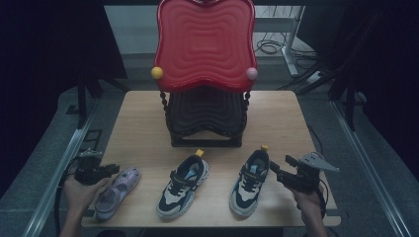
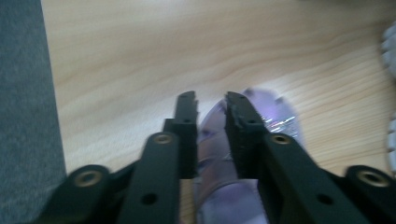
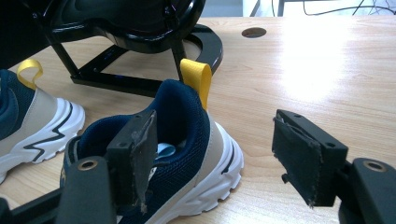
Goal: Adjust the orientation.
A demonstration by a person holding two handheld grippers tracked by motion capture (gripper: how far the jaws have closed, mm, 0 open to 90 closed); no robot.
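Flanking three shoes before a red rack [image 1: 205, 44]: left gripper [image 1: 114, 169] jaws parted over the purple shoe [image 1: 116, 191], right gripper [image 1: 273, 168] wide open.

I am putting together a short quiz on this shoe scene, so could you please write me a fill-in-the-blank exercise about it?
1. The number of shoes on the light wooden table is ____.
2. The left gripper is by the ____ shoe.
3. The heel loops on the two navy-and-white sneakers are ____.
4. The right gripper has its jaws ____.

Missing words: three; purple; yellow; open
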